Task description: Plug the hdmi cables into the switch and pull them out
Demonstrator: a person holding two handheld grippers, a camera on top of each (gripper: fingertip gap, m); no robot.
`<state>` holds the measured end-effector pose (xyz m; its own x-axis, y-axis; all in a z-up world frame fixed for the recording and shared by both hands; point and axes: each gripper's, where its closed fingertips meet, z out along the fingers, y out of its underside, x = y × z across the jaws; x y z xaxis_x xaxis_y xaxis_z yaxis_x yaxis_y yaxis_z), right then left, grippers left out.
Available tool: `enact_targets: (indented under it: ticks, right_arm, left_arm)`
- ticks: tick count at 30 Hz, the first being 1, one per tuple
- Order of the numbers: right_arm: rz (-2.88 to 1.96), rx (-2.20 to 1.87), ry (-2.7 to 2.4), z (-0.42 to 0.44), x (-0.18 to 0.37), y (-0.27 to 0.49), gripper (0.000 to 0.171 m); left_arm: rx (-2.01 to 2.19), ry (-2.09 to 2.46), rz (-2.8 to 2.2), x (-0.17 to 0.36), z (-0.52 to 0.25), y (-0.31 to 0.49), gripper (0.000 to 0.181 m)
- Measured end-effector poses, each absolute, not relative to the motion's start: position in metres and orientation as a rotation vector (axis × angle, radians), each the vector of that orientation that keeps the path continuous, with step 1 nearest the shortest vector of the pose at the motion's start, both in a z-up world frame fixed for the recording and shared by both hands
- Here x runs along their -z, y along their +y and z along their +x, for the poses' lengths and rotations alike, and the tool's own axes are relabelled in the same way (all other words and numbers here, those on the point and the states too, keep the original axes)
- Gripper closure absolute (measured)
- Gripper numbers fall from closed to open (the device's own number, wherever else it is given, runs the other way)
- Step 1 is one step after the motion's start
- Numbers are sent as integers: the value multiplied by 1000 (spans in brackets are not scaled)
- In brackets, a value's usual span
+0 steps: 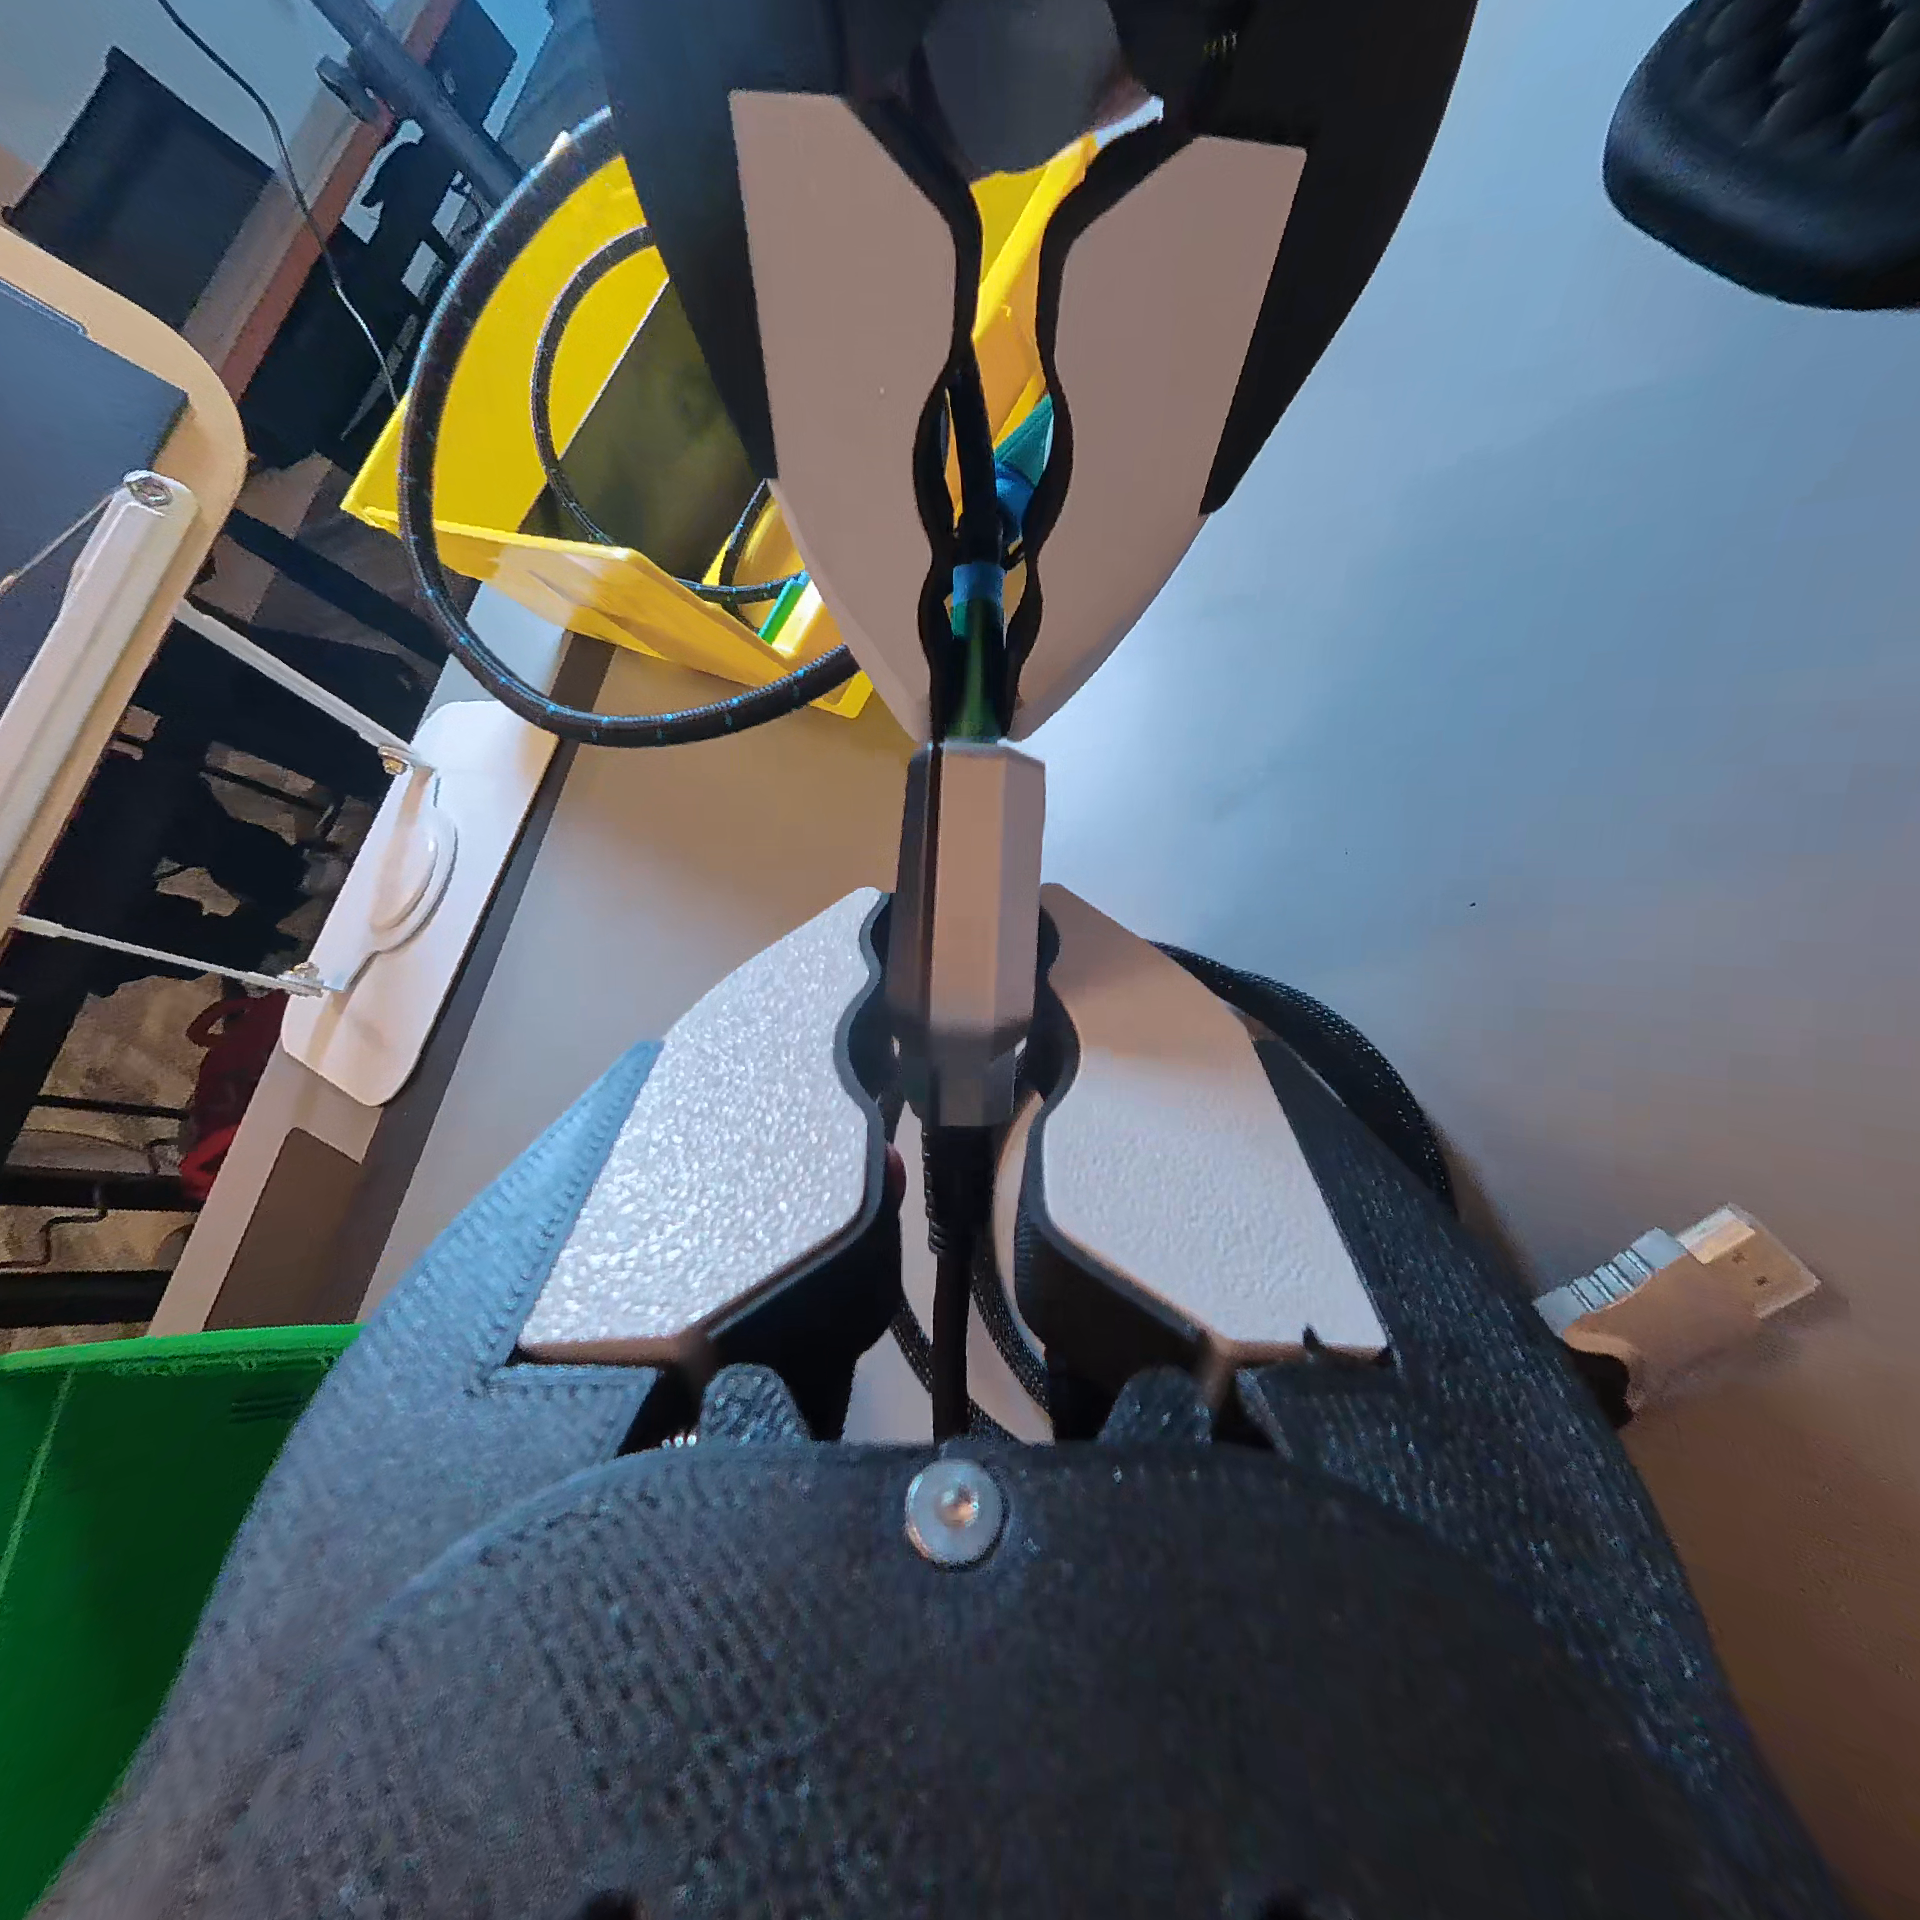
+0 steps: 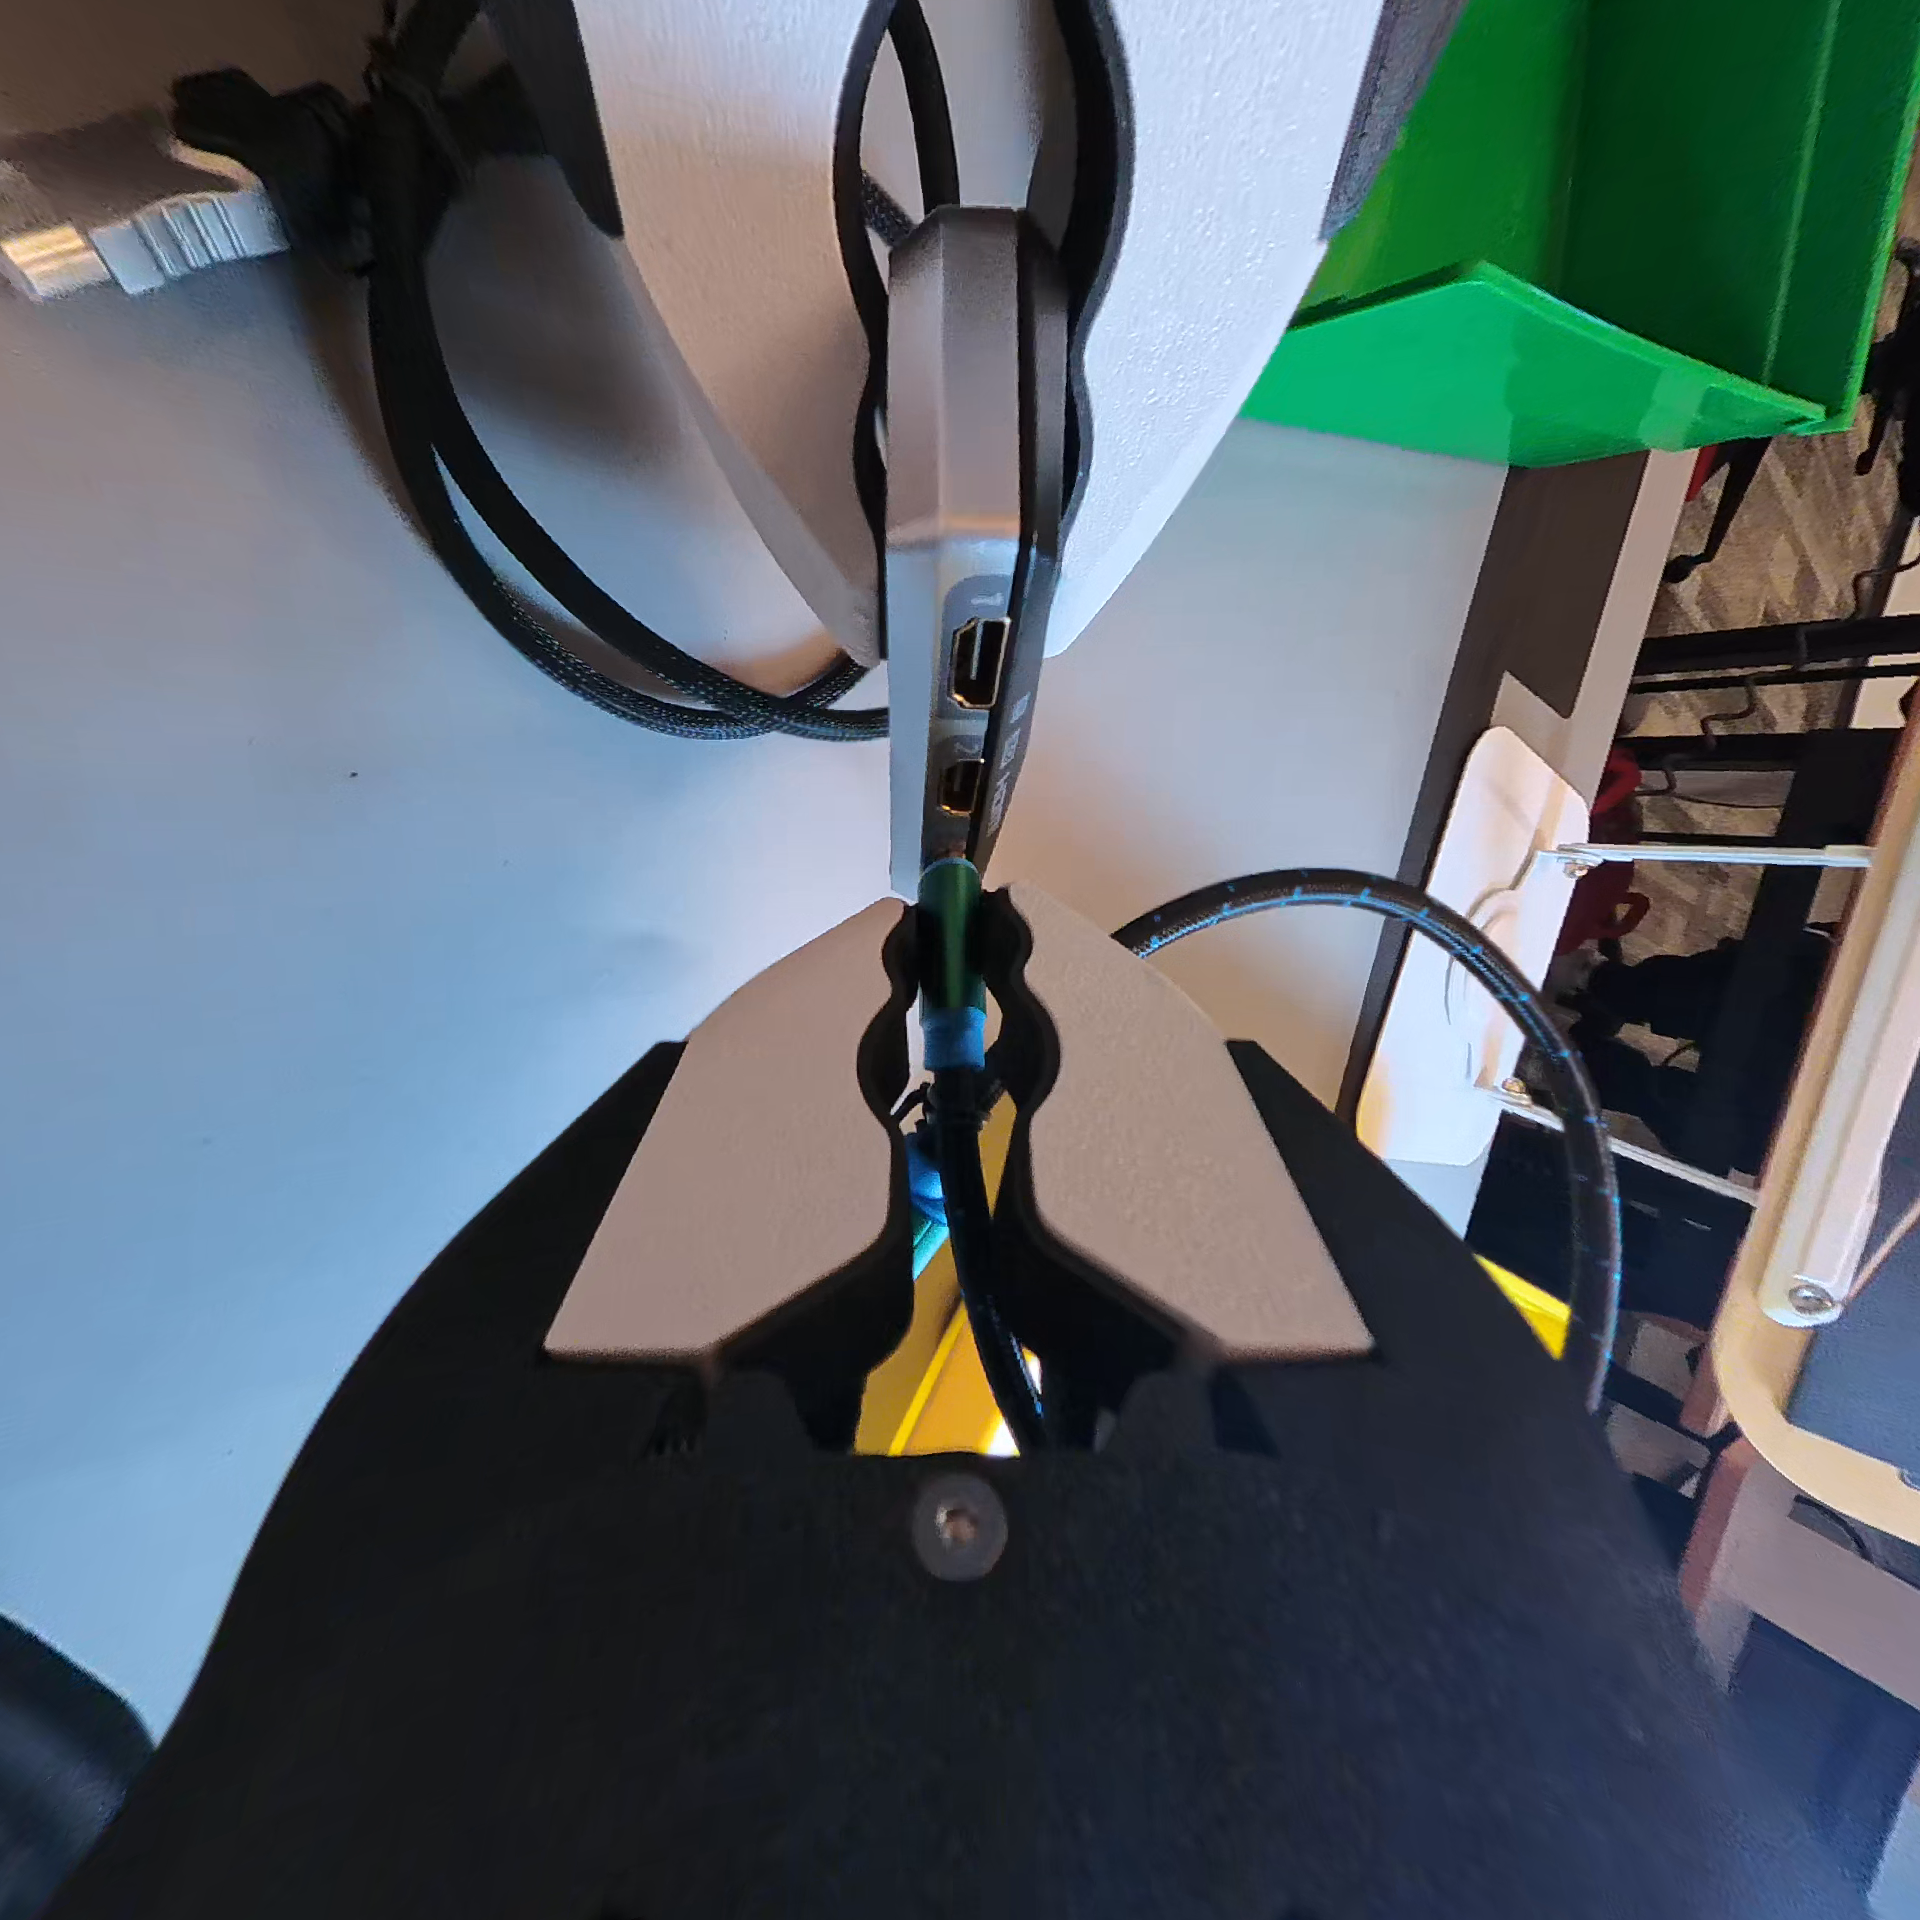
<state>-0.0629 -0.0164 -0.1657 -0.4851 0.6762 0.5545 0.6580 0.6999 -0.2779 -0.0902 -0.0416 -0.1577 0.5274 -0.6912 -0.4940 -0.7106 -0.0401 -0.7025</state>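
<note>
A grey HDMI switch [image 1: 971, 883] is held in the air by my left gripper [image 1: 961, 914], which is shut on its body. My right gripper [image 2: 951, 904] faces it and is shut on a green HDMI plug [image 2: 948, 935] with a blue band and a black braided cable [image 2: 1455, 935]. The plug's tip meets the end port of the switch [image 2: 961, 416]; how deep it sits I cannot tell. Two other ports [image 2: 977, 665] on that face are empty. In the left wrist view the right gripper [image 1: 971, 727] comes in from the top.
A loose silver HDMI plug [image 1: 1683, 1288] with a black cable lies on the white table [image 1: 1455, 727]. A yellow bin [image 1: 540, 416] and a green bin [image 1: 104, 1507] stand at the table's edge. A black chair [image 1: 1787, 156] is beyond the table. One gripper's finger ends stand about 4 cm off the other's.
</note>
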Motion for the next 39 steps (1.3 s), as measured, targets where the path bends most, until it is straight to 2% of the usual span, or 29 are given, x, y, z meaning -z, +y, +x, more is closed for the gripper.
enact_targets:
  ticks: [1,21,32,36,39]
  right_arm:
    - [-1018,-22,-2257,-61,165,-16,159]
    - [-975,161,-2405,-20,155,-20,158]
    - [-945,111,-2383,-28,143,-29,159]
    - [-883,83,-2370,-39,138,-39,159]
    - [-873,66,-2369,-41,137,-41,159]
  left_arm:
    - [-36,1181,-1755,158,-89,-41,157]
    - [-46,1216,-1799,154,-57,-45,156]
    - [37,1167,-1659,138,-52,-51,158]
    - [18,1200,-1636,145,-49,-52,151]
    - [-15,1208,-1618,142,-52,-53,155]
